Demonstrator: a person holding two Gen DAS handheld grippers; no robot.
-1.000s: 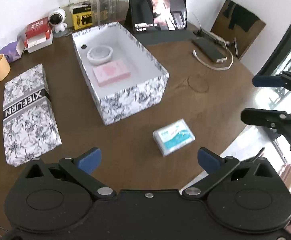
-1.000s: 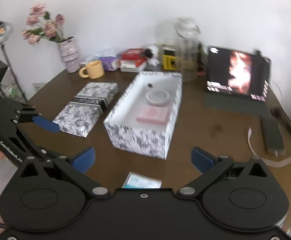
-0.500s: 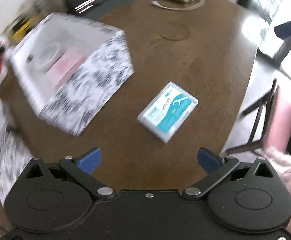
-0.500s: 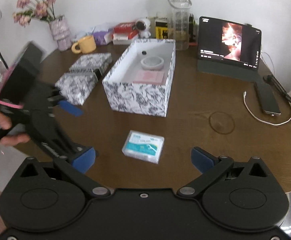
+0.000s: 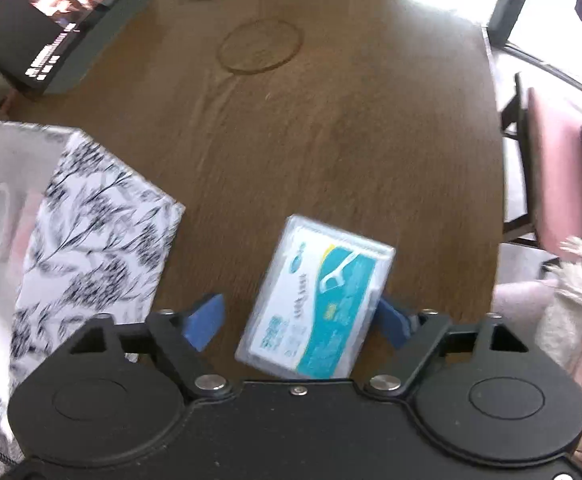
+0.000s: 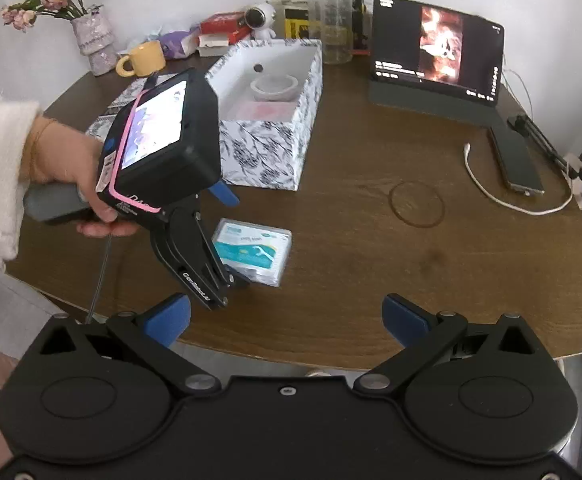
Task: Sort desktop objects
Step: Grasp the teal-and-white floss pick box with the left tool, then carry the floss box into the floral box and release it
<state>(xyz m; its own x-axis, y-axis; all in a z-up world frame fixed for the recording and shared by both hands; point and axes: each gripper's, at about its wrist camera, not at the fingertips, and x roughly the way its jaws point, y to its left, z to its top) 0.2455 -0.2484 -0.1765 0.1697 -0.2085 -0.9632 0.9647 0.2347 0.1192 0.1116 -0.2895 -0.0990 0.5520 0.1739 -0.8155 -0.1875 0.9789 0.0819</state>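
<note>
The left gripper (image 5: 297,322), jaws spread, straddles the floss box (image 5: 317,300) lying on the table (image 5: 331,140) near the bin (image 6: 269,120); squaring up before closing looks wise, while the right gripper (image 6: 287,318) hangs open.

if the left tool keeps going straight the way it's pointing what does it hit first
The floss pick box. It already lies between the open fingers of the left tool, flat on the wooden table. Whether the right finger already touches the box is unclear. Beyond the box there is only bare tabletop.
</note>
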